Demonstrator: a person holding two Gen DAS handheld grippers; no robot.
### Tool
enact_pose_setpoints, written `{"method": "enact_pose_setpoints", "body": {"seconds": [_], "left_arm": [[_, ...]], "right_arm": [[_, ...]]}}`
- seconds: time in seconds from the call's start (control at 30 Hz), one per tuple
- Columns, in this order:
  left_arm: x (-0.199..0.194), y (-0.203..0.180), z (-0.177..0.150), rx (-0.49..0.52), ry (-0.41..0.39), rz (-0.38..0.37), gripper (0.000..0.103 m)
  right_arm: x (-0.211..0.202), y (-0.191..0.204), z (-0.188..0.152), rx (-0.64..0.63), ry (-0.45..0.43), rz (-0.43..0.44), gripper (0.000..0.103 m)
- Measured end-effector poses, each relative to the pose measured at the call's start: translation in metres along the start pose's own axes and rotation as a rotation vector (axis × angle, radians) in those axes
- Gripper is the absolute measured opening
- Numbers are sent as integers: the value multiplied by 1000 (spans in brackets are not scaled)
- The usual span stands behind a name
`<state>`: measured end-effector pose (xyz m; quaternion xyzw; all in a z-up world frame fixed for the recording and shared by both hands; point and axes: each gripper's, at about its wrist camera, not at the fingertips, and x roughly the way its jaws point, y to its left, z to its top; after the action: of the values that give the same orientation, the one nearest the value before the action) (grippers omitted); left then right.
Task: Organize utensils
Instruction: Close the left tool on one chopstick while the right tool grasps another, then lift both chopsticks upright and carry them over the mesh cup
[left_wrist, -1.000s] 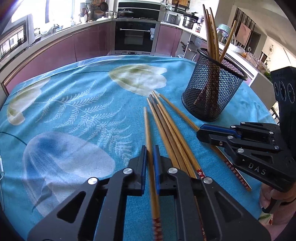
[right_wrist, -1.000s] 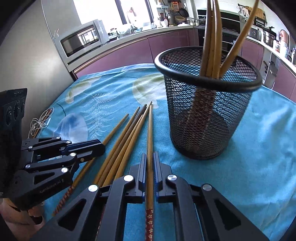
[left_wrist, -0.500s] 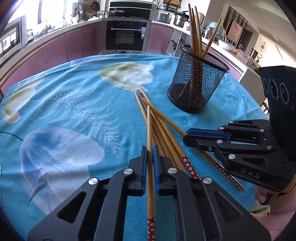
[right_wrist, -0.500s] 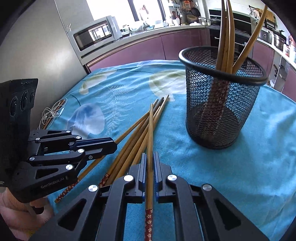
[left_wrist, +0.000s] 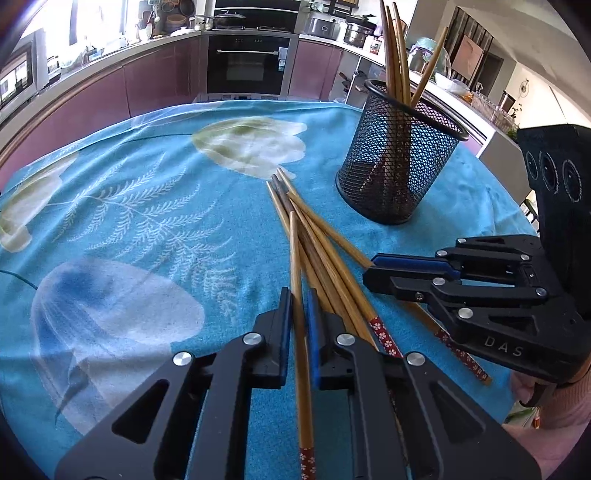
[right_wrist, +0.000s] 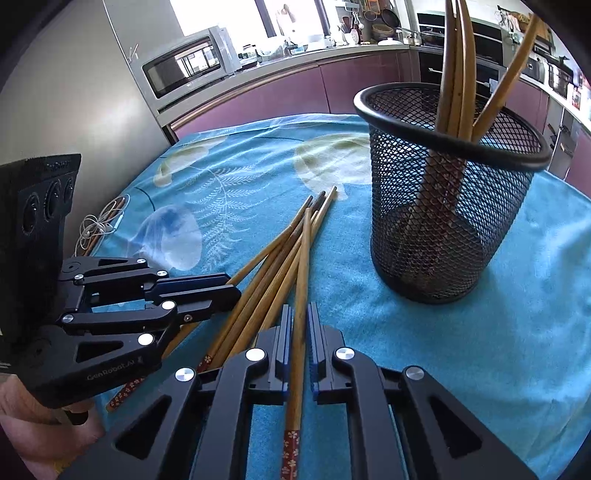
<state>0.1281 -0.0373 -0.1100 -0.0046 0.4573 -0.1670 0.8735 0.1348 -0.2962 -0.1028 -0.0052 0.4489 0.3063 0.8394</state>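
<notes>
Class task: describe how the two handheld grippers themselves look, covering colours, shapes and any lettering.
Both the left gripper and the right gripper are matte black angular linkages with silver screws and blue-lined fingers. The right reads "DAS", the left "GenRobot.AI". Each carries a black box with three round ports.

Blue floral cloth (left_wrist: 147, 206), blk mesh cup (left_wrist: 399, 162), tan chopsticks (left_wrist: 317, 243) w/ red ends.

Both chopsticks (left_wrist: 297, 295) lifted off the pile (left_wrist: 332, 266).

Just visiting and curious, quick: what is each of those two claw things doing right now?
Left gripper: closed on one chopstick.
Right gripper: closed on another chopstick.
</notes>
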Motion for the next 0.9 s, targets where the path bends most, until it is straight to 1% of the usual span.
{"method": "enact_pose_setpoints", "body": {"seconds": [0.2,0.3,0.47,0.73,0.9], "left_arm": [[-4,0,-1,-16,0,-7,7],[-13,-2,-1,-12,-13,-21,7],[-38,-6,3,9,-59,-70,7],[-78,-9,10,9,-140,-153,7],[-101,-15,15,23,-199,-174,7]], "right_arm": [[-19,-1,-3,3,-35,20,6],[-31,0,-3,-1,-58,29,6],[-55,0,-2,-2,-118,52,6],[-92,-8,3,14,-217,54,6],[-109,-12,6,23,-267,57,6]]}}
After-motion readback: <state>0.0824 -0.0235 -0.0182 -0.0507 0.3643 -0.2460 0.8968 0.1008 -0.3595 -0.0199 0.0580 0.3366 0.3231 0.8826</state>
